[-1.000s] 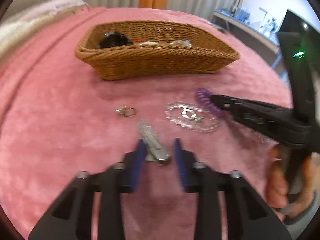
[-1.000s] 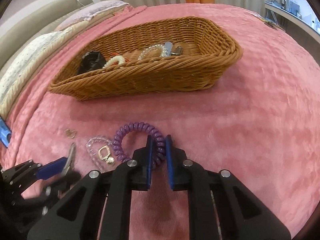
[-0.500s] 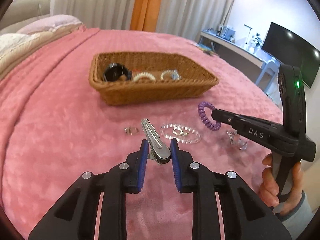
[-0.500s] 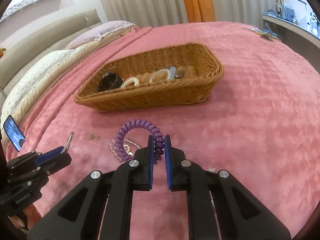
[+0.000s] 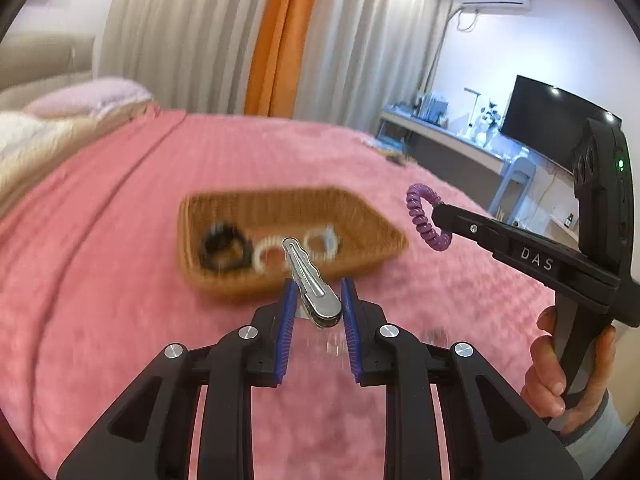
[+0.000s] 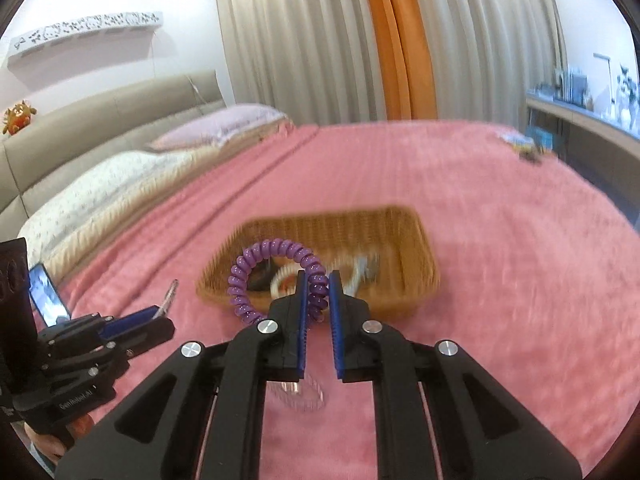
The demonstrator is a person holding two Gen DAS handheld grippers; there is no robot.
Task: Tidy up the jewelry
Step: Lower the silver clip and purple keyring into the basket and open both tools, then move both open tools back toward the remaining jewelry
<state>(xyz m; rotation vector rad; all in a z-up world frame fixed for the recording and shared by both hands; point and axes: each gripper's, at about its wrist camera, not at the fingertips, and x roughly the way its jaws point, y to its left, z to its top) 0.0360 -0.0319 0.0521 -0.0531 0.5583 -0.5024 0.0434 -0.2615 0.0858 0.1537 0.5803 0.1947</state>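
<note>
My left gripper [image 5: 318, 298] is shut on a silver hair clip [image 5: 310, 280] and holds it in the air over the pink bed. My right gripper [image 6: 318, 288] is shut on a purple spiral hair tie [image 6: 266, 276], also lifted. A brown wicker basket [image 5: 372, 222] lies ahead on the bed with a black scrunchie [image 5: 224, 248] and white bracelets [image 5: 322, 242] inside. In the left wrist view the right gripper [image 5: 438, 216] with the hair tie [image 5: 424, 216] is at the right. In the right wrist view the left gripper [image 6: 160, 312] is at the lower left.
A clear bead bracelet [image 6: 298, 394] lies on the pink blanket [image 5: 100, 280] below the grippers. Pillows [image 6: 120, 176] and a headboard are at the left. A desk [image 5: 448, 140] and TV stand at the right. A phone [image 6: 48, 300] shows at the left.
Both grippers have risen well above the bed with their items. The basket now looks smaller and lower in both views.
</note>
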